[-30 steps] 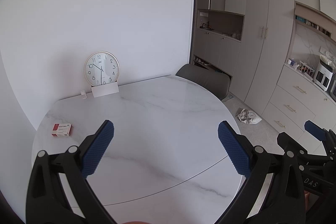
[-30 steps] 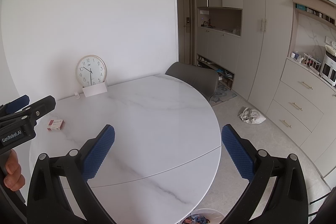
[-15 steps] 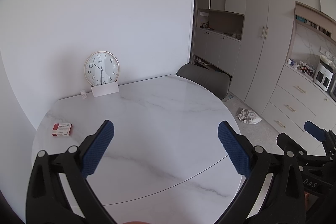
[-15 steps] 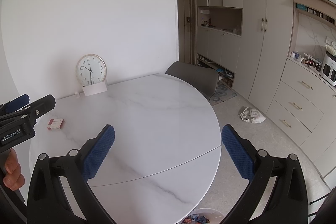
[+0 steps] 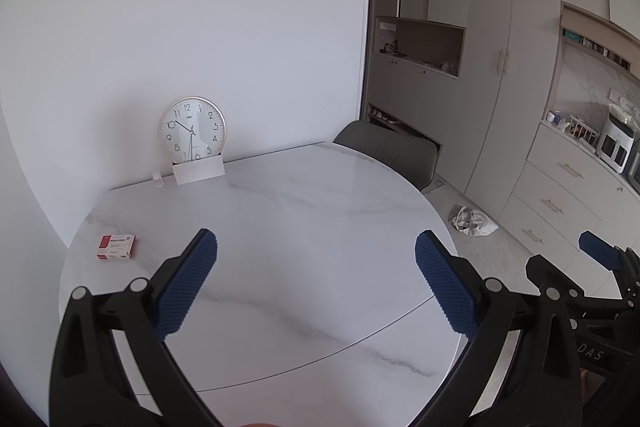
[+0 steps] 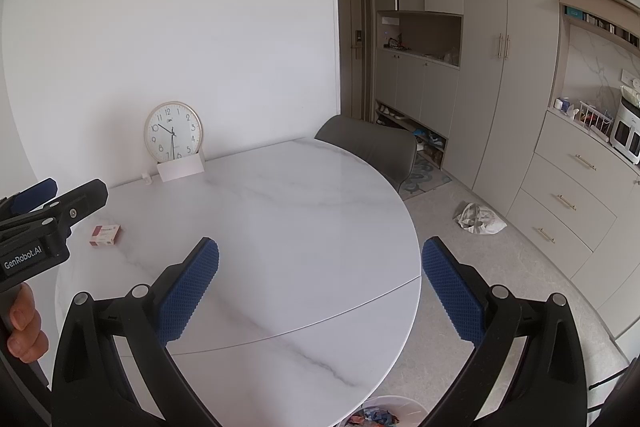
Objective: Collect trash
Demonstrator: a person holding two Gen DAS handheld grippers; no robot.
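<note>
A small red and white box (image 5: 117, 246) (image 6: 105, 235) lies flat near the left edge of the round marble table (image 5: 304, 227) (image 6: 288, 211). A crumpled grey-white bag (image 5: 472, 222) (image 6: 479, 219) sits on the floor by the cabinets, right of the table. My left gripper (image 5: 316, 275) hovers open over the table's near half, with nothing between its blue pads. My right gripper (image 6: 320, 281) is open too, above the table's near right edge. A white bin (image 6: 380, 413) holding colourful scraps shows under the table edge.
A round clock (image 5: 193, 129) leans on the wall behind a white card (image 5: 199, 170). A grey chair (image 5: 386, 151) stands at the table's far side. Tall cabinets and drawers (image 6: 560, 195) line the right. A hand (image 6: 24, 327) holds the left gripper's handle.
</note>
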